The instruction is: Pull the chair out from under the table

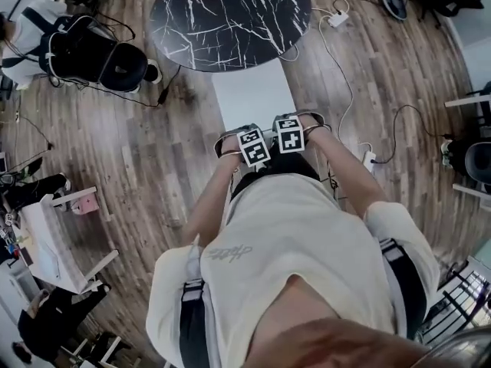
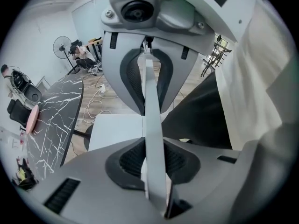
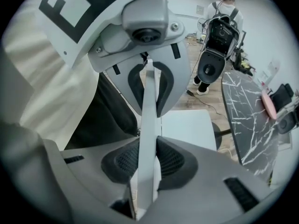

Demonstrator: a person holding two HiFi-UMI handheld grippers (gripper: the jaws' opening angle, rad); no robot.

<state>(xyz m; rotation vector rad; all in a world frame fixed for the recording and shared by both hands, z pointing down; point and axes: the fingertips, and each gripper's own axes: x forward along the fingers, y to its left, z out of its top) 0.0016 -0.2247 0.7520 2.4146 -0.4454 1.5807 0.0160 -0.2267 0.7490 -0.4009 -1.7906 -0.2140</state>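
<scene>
I am holding a claw in each hand, both pointing steeply down, side by side and close in front of my body. My left claw (image 2: 153, 160) is clamping its pads on the thin top edge of the chair back (image 2: 152, 115). My right claw (image 3: 145, 160) is gripping that same edge just beside it. The chair's white seat (image 1: 253, 90) is standing over the wooden floor (image 1: 153, 152) between me and the round black marble table (image 1: 230, 14). Its far end is reaching the table's rim, and most of it is showing clear of the tabletop.
</scene>
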